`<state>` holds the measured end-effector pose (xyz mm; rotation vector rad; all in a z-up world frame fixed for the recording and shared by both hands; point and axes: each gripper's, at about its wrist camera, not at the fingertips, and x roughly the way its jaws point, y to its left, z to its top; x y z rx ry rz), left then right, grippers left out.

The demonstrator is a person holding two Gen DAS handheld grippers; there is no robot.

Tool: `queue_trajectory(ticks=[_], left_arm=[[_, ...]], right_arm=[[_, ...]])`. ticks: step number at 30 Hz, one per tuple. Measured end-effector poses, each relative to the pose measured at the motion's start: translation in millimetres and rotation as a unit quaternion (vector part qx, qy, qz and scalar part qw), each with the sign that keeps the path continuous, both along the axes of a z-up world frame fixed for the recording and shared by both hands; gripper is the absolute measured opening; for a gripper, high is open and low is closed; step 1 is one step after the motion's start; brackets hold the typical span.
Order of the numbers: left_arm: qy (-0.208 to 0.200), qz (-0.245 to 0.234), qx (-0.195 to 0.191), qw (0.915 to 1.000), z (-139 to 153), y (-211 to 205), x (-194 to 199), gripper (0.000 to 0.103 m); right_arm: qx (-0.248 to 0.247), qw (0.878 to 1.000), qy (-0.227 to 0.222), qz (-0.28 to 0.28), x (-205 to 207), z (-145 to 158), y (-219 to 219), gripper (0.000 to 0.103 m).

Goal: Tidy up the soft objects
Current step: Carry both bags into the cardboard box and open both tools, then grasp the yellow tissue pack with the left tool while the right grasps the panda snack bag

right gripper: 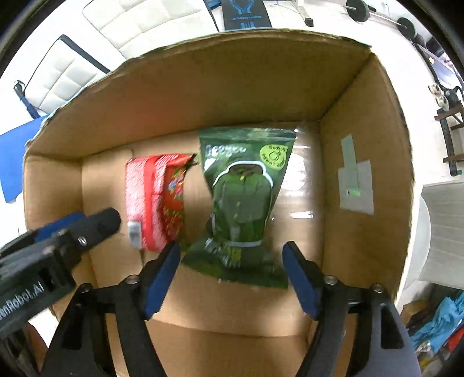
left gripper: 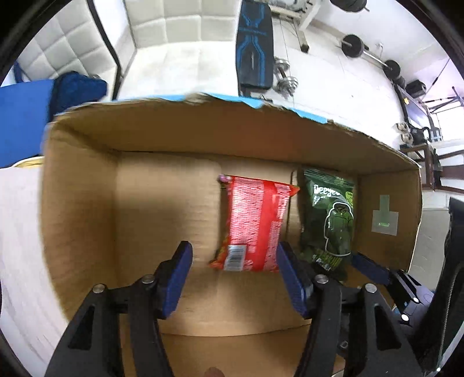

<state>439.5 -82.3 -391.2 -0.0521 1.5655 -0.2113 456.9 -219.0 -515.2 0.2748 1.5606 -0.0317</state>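
Observation:
A red snack packet (left gripper: 255, 223) and a green snack bag (left gripper: 330, 217) lie side by side on the floor of an open cardboard box (left gripper: 87, 203). My left gripper (left gripper: 233, 255) is open and empty, its blue pads on either side of the red packet's near end, not closed on it. My right gripper (right gripper: 232, 255) is open and empty above the near end of the green bag (right gripper: 243, 197). The red packet (right gripper: 156, 200) lies left of that bag. The left gripper's body (right gripper: 58, 240) shows at the left of the right wrist view.
The box wall (right gripper: 362, 145) at the right carries a grey tape patch (right gripper: 355, 185). White quilted cushions (left gripper: 162, 26), a blue mat (left gripper: 20, 121), a black bench (left gripper: 255, 49) and barbells (left gripper: 371, 55) lie beyond the box. White fabric (left gripper: 17, 246) lies left of the box.

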Motion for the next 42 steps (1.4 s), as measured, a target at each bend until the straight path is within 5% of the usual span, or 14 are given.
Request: queue_trajectory(ticks=[6, 10, 24, 35, 42], left_arm=[[-0.044, 0.006, 0.014, 0.9989, 32.5, 28.7, -33.1, 0.091], [-0.077, 0.019, 0.013, 0.9968, 49.1, 52.7, -51.8, 0.100], [-0.168, 0.007, 0.038, 0.9850, 109.7, 72.4, -126.7, 0.101], [-0.186, 0.017, 0.020, 0.9822, 155.2, 84.1, -177.6, 0.101], [-0.185, 0.037, 0.034, 0.9814, 154.7, 118.2, -194.5, 0.101]], right_arm=[[-0.013, 1.000, -0.020, 0.003, -34.6, 27.4, 24.5, 0.101], [-0.026, 0.999, -0.039, 0.007, -57.4, 41.0, 37.4, 0.103], [-0.059, 0.993, -0.096, 0.028, -147.0, 106.9, 55.7, 0.103], [-0.014, 0.992, -0.124, 0.016, -209.4, 160.2, 58.0, 0.103], [0.011, 0.996, -0.084, -0.014, -227.7, 136.4, 53.8, 0.103]])
